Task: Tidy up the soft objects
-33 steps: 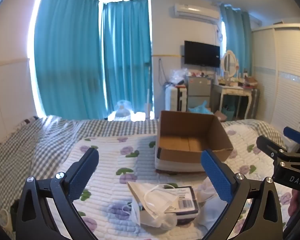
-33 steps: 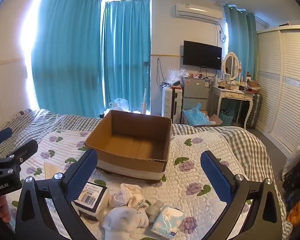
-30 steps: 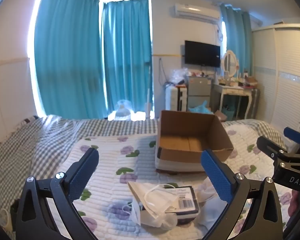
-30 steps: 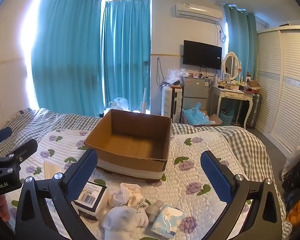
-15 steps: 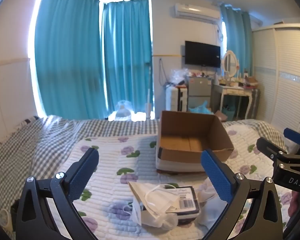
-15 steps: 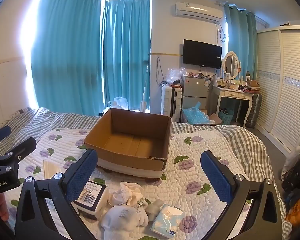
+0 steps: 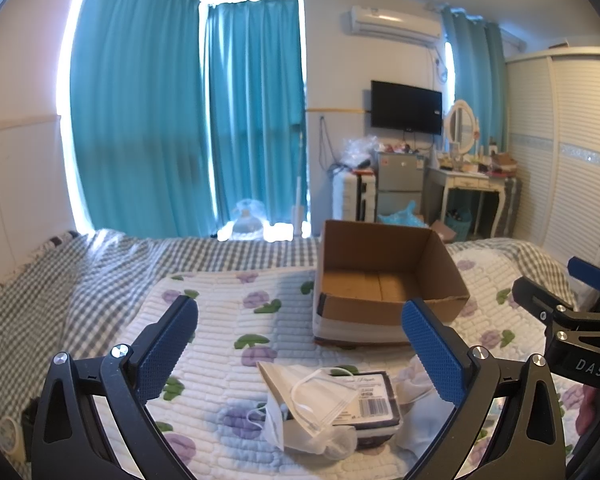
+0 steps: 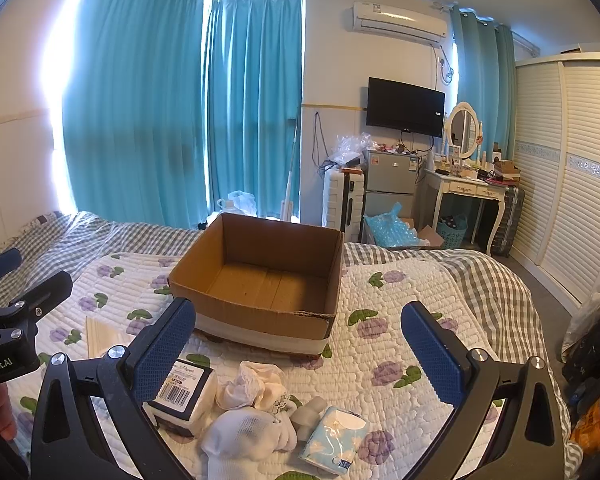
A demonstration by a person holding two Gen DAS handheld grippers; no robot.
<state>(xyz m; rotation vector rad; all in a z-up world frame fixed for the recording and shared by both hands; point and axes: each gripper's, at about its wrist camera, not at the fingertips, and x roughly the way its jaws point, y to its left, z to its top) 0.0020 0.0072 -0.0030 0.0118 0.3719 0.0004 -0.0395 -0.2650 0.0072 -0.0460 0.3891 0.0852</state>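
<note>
An open, empty cardboard box (image 7: 384,280) (image 8: 268,276) stands on the quilted bed. Near me lies a pile of soft things: a white face mask (image 7: 320,400) over a dark-edged pack (image 7: 372,396) (image 8: 182,392), white socks (image 8: 244,436), a cream sock bundle (image 8: 256,386) and a blue tissue pack (image 8: 334,438). My left gripper (image 7: 300,348) is open and empty above the mask. My right gripper (image 8: 300,348) is open and empty above the socks. Each gripper shows at the edge of the other's view.
The bed has a flowered quilt (image 8: 400,344) over a checked sheet (image 7: 60,280). Beyond the bed's far edge stand teal curtains (image 7: 180,120), a small fridge (image 8: 388,184), a dressing table (image 8: 468,192) and a white wardrobe (image 8: 572,168).
</note>
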